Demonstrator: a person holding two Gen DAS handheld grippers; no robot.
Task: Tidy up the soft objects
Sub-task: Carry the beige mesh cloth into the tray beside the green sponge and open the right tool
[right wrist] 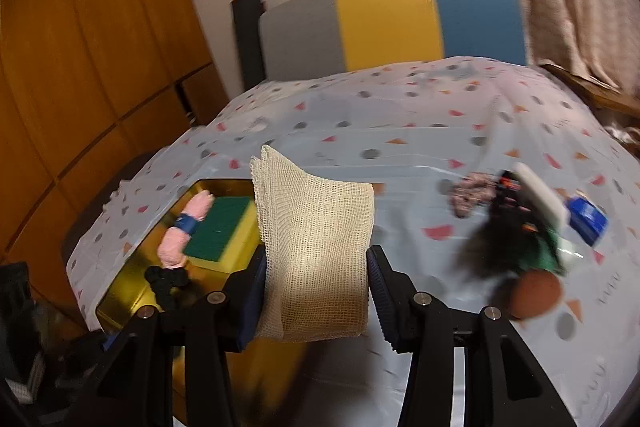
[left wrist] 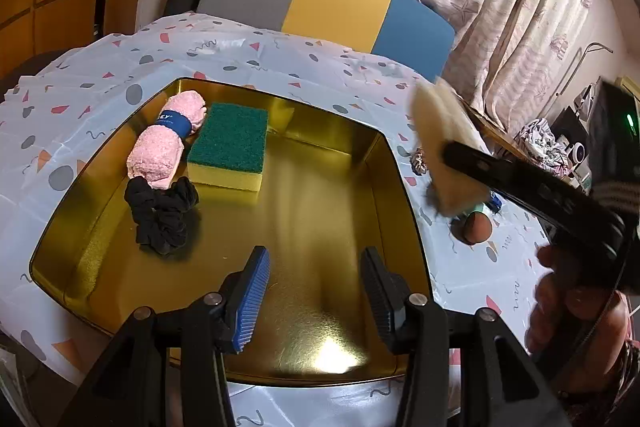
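A gold tray (left wrist: 340,147) holds a rolled pink towel (left wrist: 164,147), a green and yellow sponge (left wrist: 230,147) and a black scrunchie (left wrist: 162,215). My left gripper (left wrist: 316,291) is open and empty, hovering over the tray's near part. My right gripper (right wrist: 316,287) is shut on a cream mesh cloth (right wrist: 316,243), held above the table to the right of the tray (right wrist: 132,291). The cloth also shows in the left wrist view (left wrist: 444,143).
Loose items lie on the patterned tablecloth (right wrist: 400,131) at the right: a brown ball (right wrist: 534,293), a patterned scrunchie (right wrist: 468,197), a dark fuzzy item (right wrist: 496,243), a white and green sponge (right wrist: 544,211), a blue item (right wrist: 588,221). A striped chair (left wrist: 320,3) stands behind.
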